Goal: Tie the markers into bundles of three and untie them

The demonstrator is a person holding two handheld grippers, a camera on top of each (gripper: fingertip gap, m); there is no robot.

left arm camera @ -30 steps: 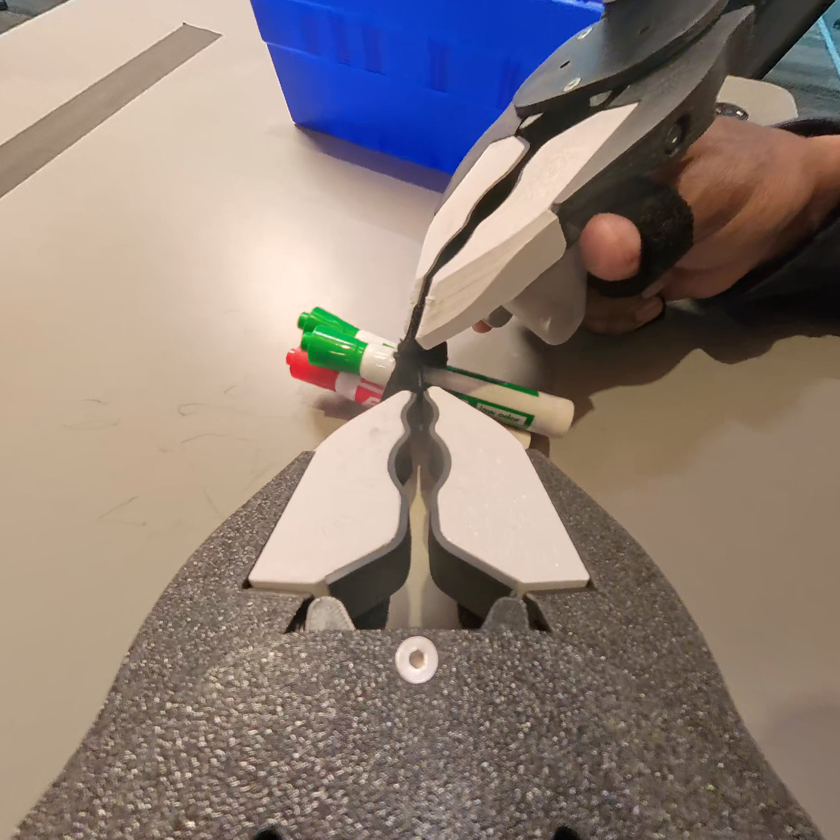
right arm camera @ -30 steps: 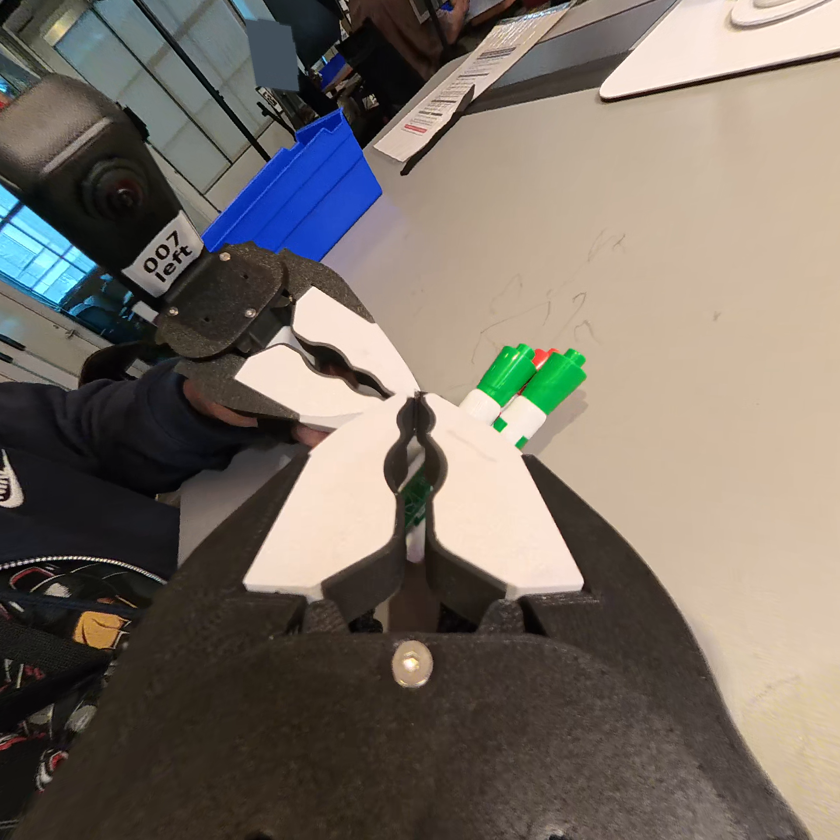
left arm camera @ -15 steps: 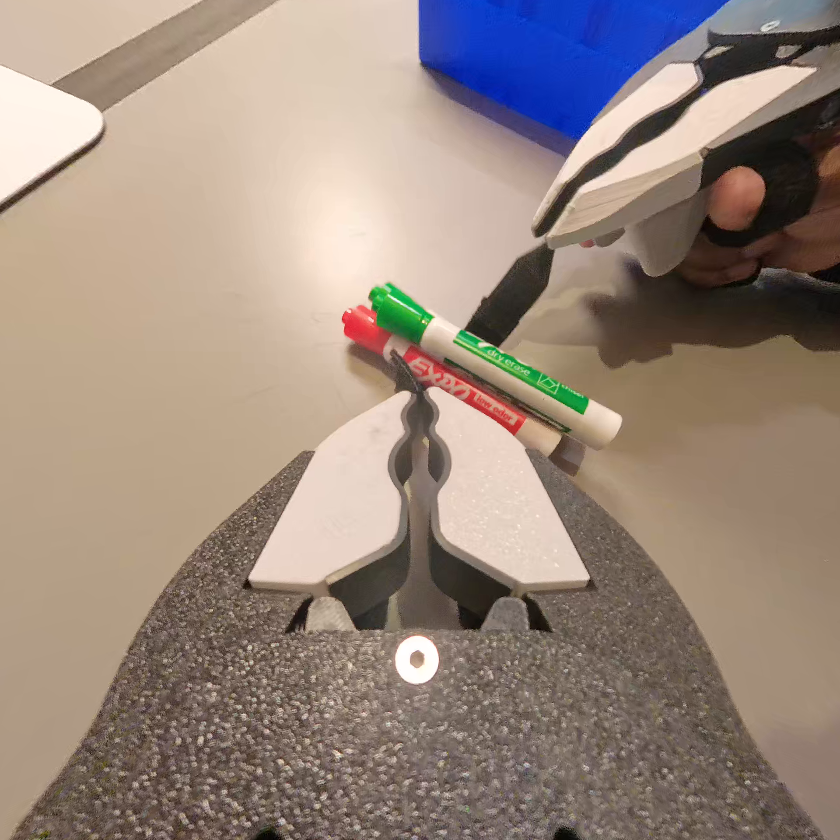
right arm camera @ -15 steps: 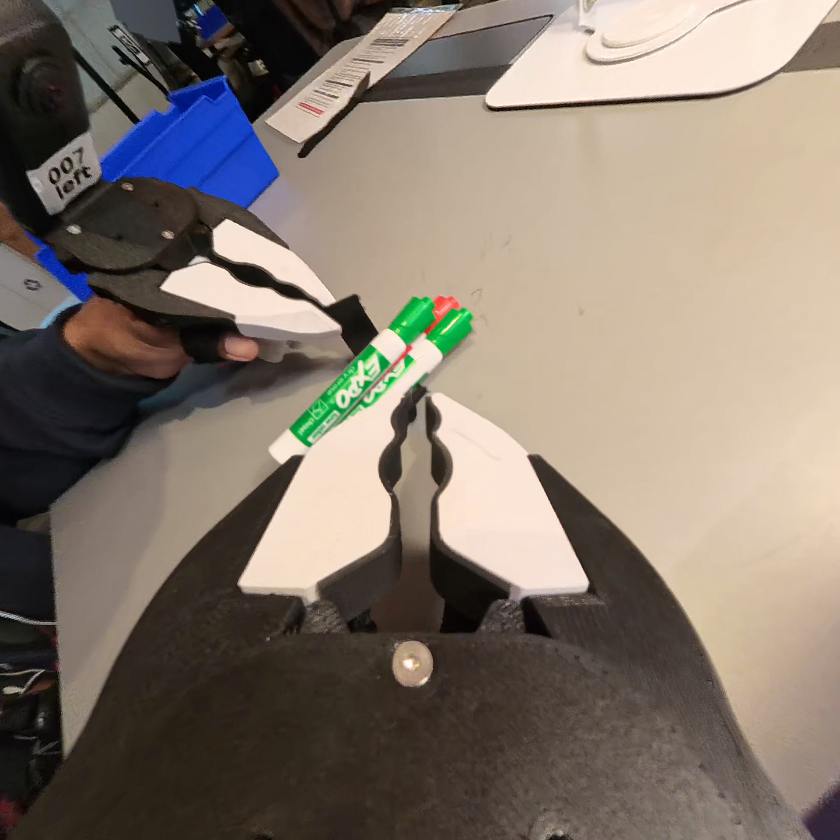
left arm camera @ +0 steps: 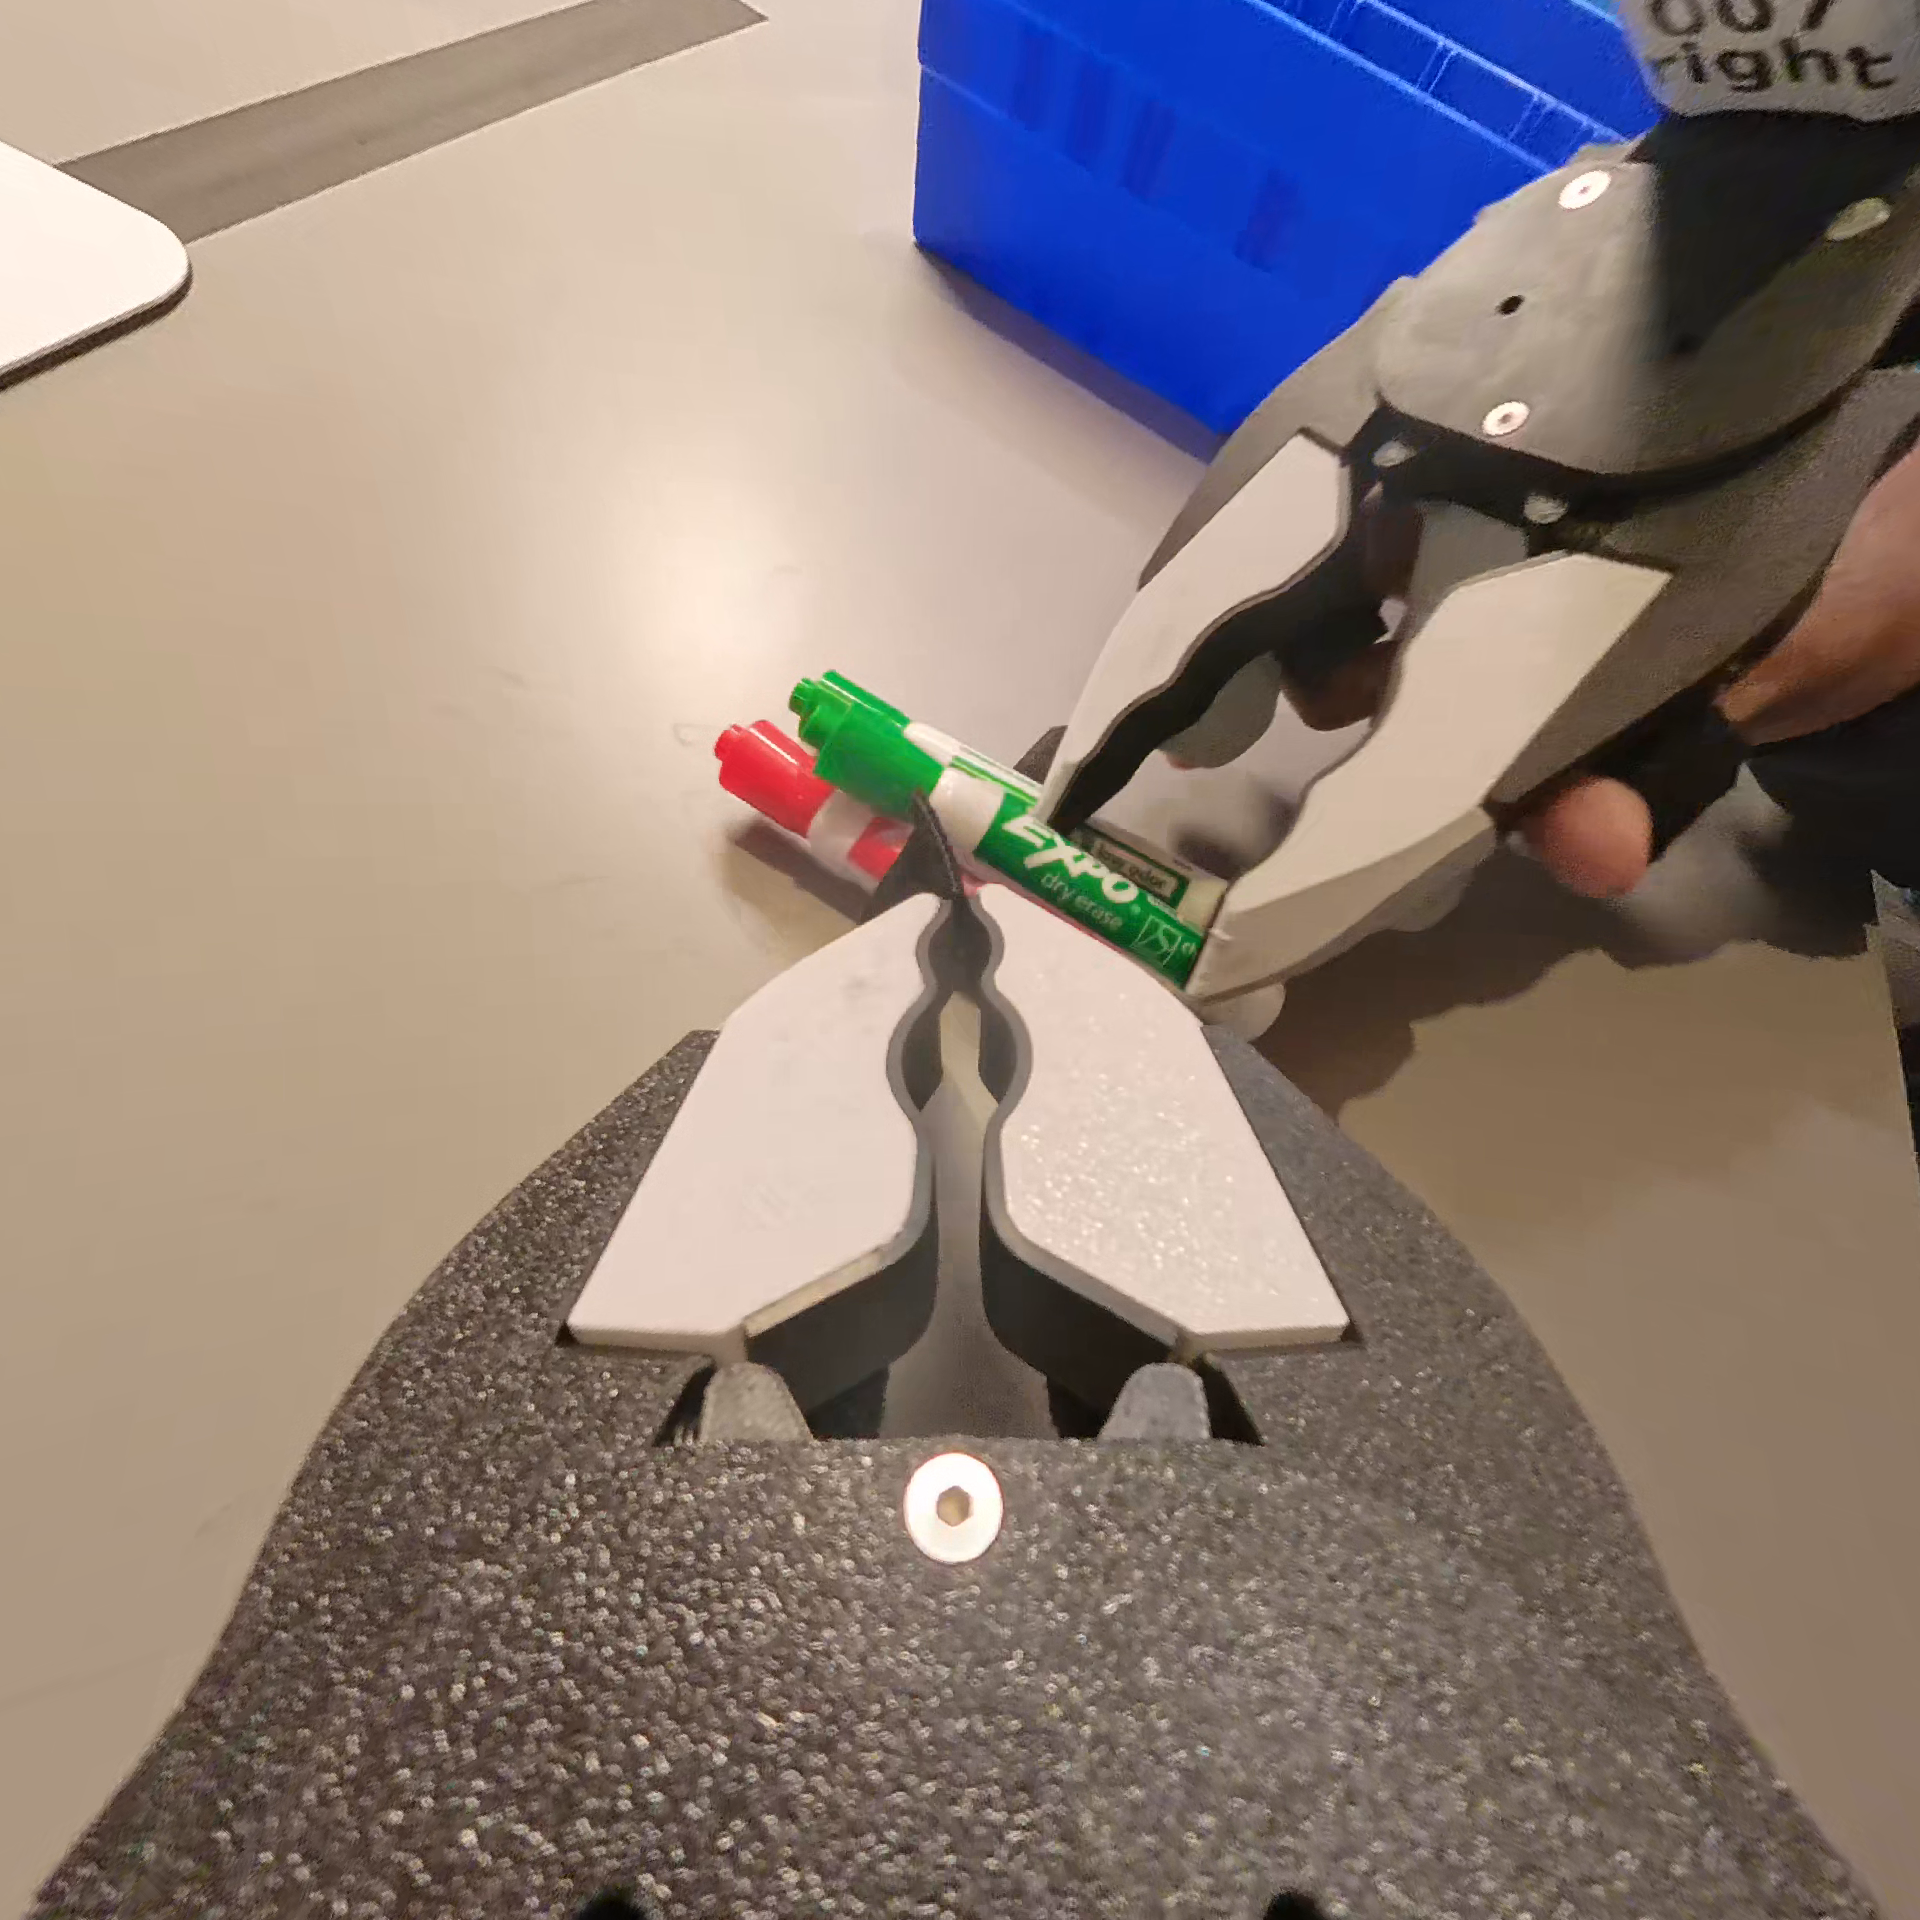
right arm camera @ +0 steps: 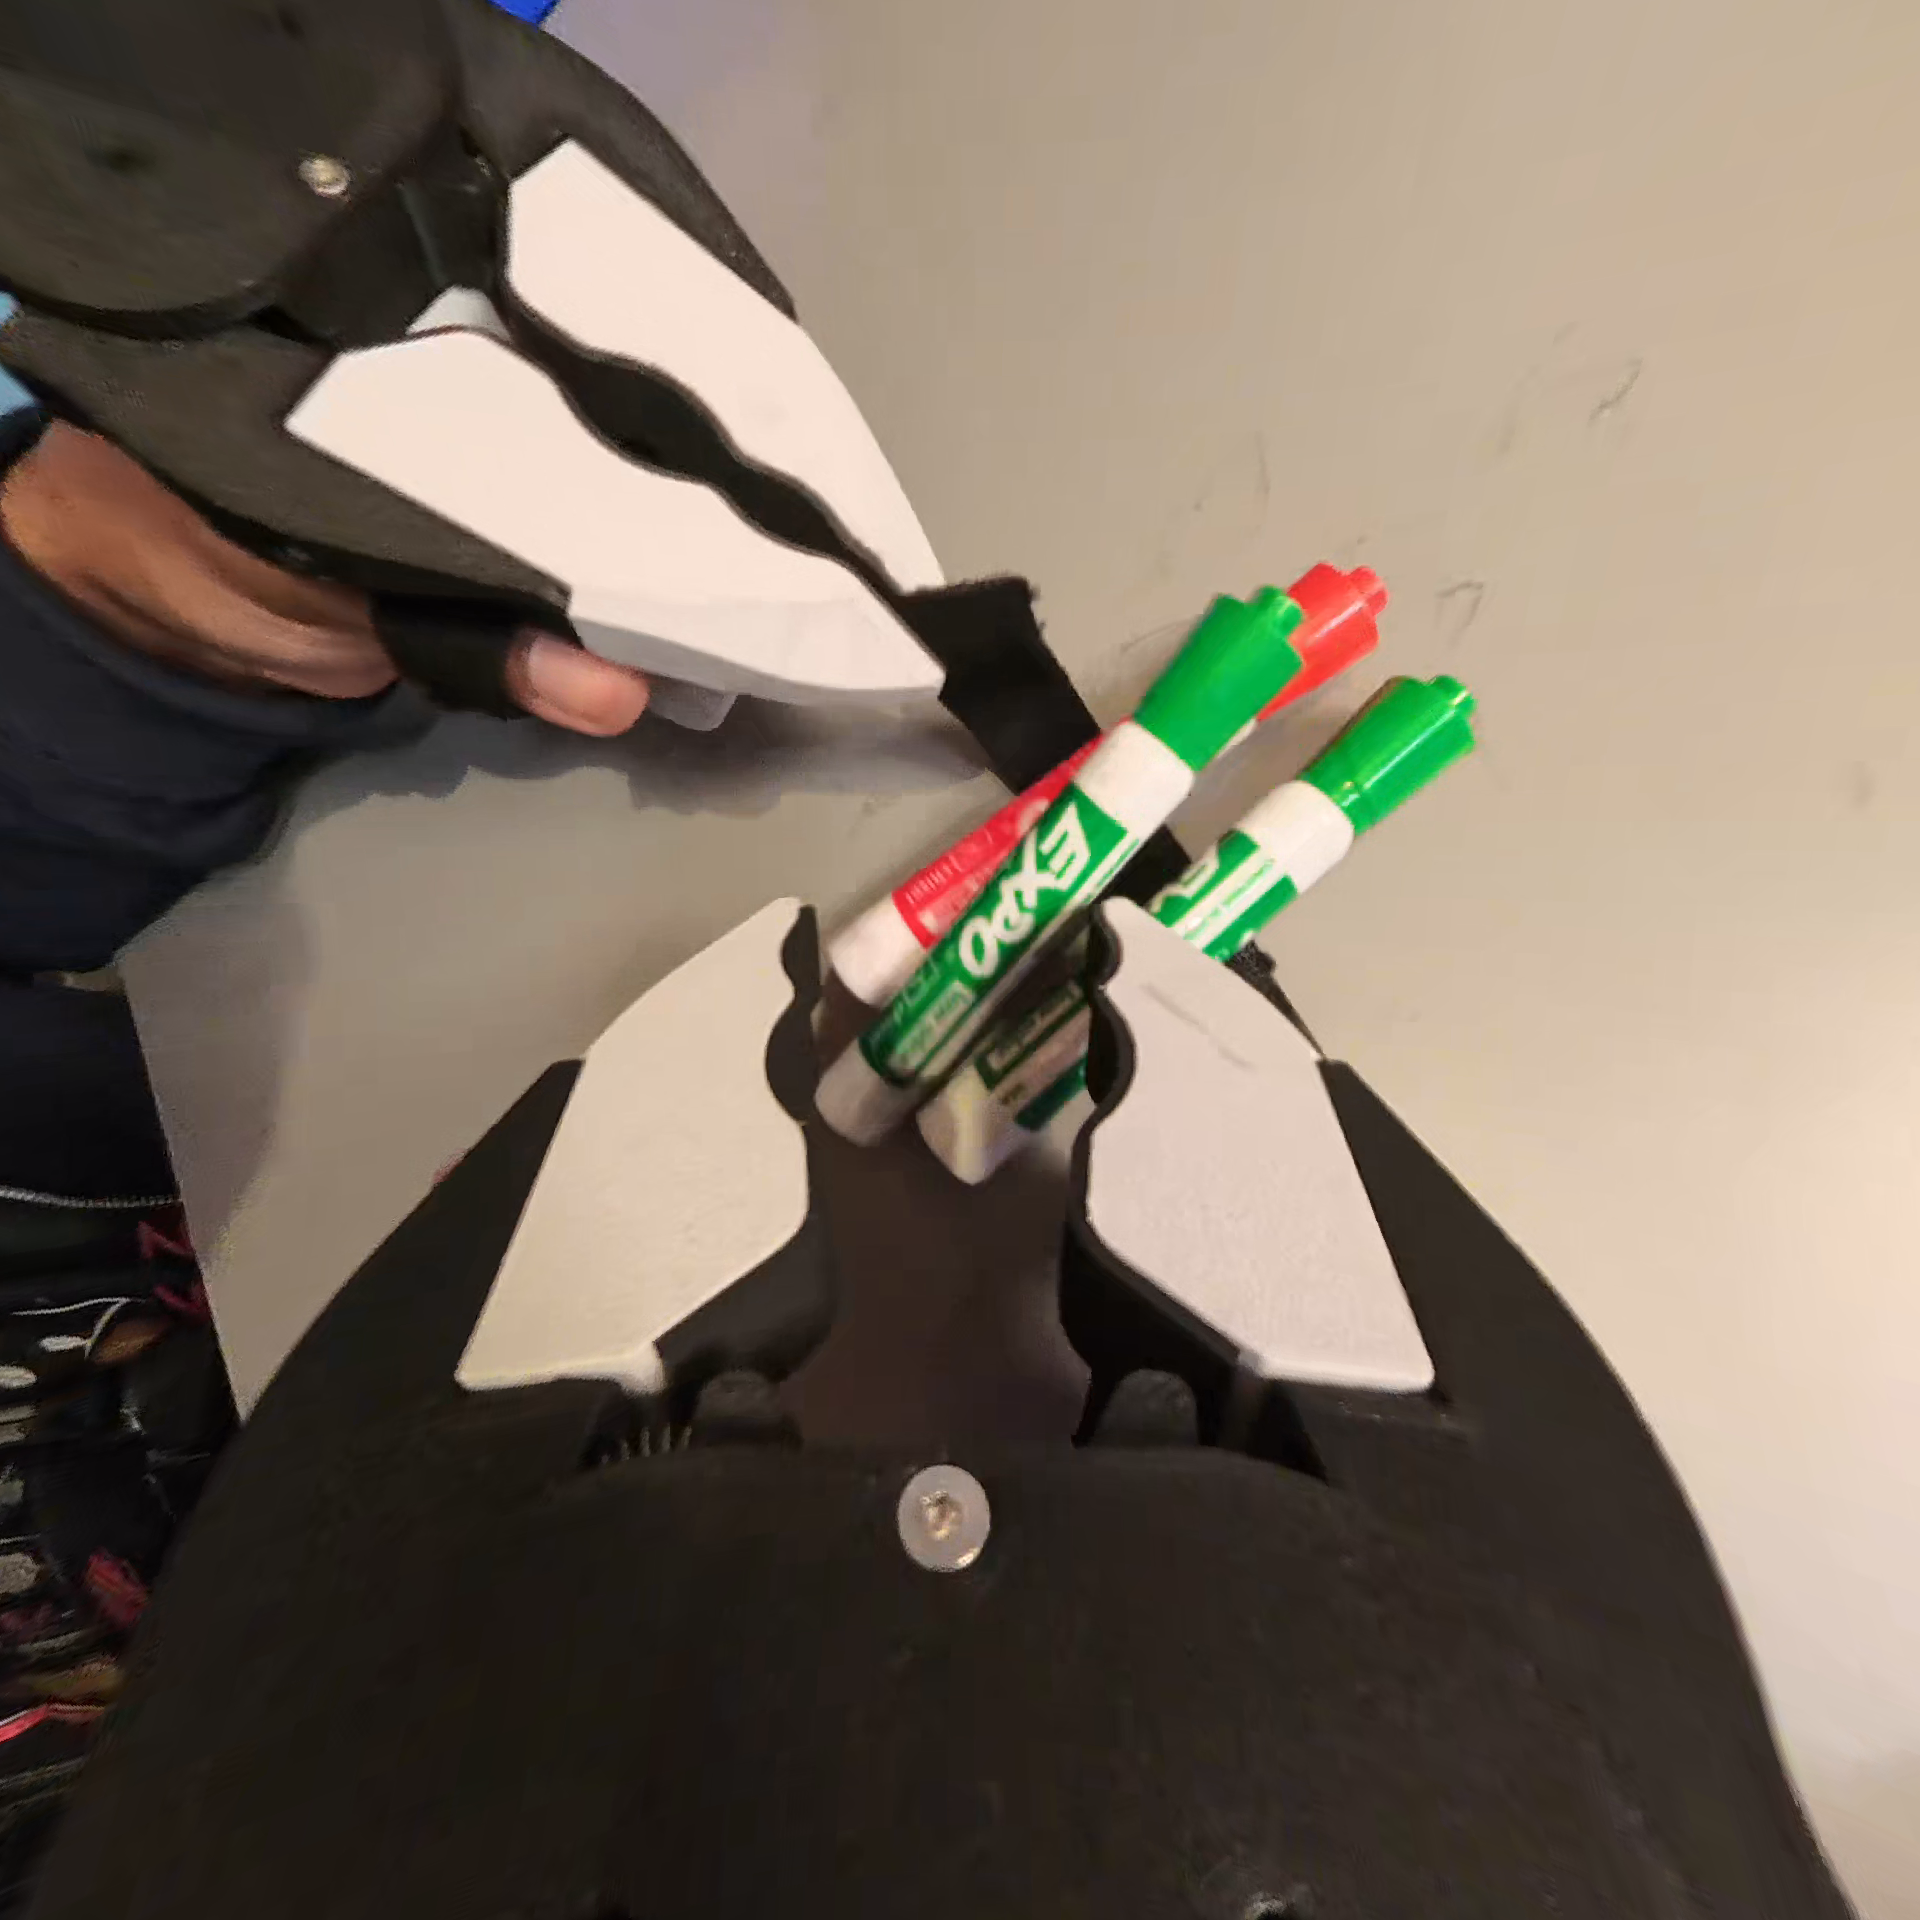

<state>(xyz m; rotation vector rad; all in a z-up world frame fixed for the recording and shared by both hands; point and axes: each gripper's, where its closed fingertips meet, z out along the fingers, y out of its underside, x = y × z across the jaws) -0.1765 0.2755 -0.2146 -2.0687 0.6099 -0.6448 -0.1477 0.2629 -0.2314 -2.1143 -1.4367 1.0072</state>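
My right gripper (right arm camera: pixel 951 914) is spread round the butt ends of three green/red-capped white plastic markers (right arm camera: pixel 1049 883) lying on the beige table (right arm camera: pixel 1455 312); long axis runs fwd-right, caps away. Left gripper (left arm camera: pixel 954 906), pressed together, pinches the black fabric strap (right arm camera: pixel 1003 665) w/ its tips.

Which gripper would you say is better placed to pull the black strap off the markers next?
Left, probably. The left gripper is already shut on the black strap, while the right gripper is open around the blunt ends of the markers, placed to steady them.
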